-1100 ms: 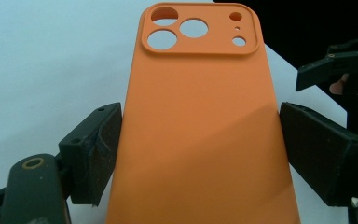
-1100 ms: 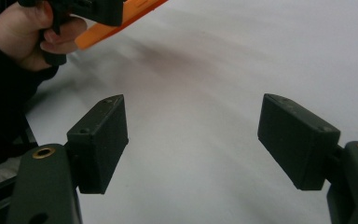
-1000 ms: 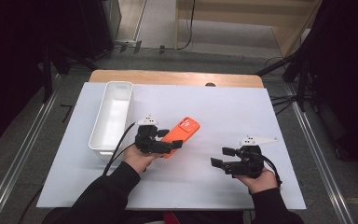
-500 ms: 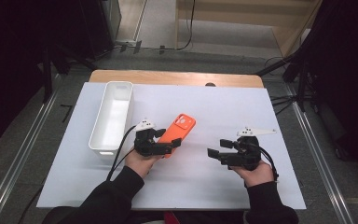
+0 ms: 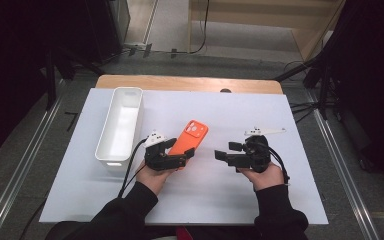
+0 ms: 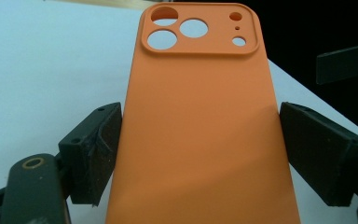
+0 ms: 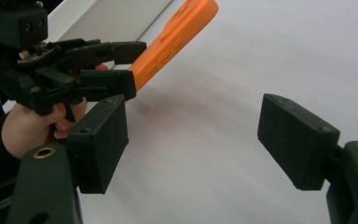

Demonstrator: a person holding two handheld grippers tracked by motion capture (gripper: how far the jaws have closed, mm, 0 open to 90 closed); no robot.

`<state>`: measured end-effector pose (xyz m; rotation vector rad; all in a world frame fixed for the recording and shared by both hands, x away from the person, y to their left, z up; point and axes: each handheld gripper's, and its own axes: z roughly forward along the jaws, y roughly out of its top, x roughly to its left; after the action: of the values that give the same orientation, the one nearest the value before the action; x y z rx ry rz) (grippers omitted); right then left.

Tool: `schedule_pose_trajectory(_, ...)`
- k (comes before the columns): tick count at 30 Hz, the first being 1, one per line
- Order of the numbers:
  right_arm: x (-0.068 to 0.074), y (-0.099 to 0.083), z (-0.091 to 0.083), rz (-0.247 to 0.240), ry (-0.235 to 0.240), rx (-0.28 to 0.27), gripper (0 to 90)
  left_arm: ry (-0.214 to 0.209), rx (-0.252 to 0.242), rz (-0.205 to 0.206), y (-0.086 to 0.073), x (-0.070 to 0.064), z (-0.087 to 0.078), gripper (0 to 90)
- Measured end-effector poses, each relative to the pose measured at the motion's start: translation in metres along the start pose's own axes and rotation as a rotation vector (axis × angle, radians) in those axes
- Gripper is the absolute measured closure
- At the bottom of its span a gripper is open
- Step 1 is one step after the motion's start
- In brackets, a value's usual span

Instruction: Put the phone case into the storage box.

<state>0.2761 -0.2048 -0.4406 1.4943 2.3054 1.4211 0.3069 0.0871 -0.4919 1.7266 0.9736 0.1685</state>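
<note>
An orange phone case (image 5: 193,136) with round camera cutouts is tilted up off the white table. My left gripper (image 5: 181,152) is shut on its lower end, one jaw on each long edge. The left gripper view shows the case (image 6: 200,130) between the two pads (image 6: 95,149). My right gripper (image 5: 227,151) is to the right of the case, apart from it, open and pointing left toward it. In the right gripper view its open jaws (image 7: 191,135) frame bare table, with the case (image 7: 177,42) and the left gripper (image 7: 133,65) at upper left.
A long white bin (image 5: 120,125) lies at the left of the case, lengthwise front to back; its wall (image 7: 112,18) is also in the right gripper view. The white sheet (image 5: 290,200) covers the table, and a wooden strip (image 5: 190,83) runs along the far edge.
My right gripper has moved forward and a little left, closer to the case. The left gripper still holds the case, nearly in place.
</note>
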Motion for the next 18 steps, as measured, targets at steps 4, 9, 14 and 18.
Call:
schedule_pose_trajectory(4,0.002,0.007,0.003,0.01,0.003,-0.007,23.0,0.01,-0.013,0.001,-0.001,-0.002,-0.001,16.1)
schedule_pose_trajectory(9,0.004,0.015,0.006,0.016,0.006,-0.015,23.0,0.023,-0.017,0.0,-0.003,-0.003,-0.001,16.1)
schedule_pose_trajectory(14,0.002,0.021,0.011,0.034,0.012,-0.015,23.4,0.032,-0.048,-0.005,-0.005,-0.006,-0.003,16.0)
schedule_pose_trajectory(18,-0.001,0.025,0.014,0.056,0.02,-0.014,23.6,0.034,-0.056,-0.024,-0.006,-0.005,-0.004,16.0)
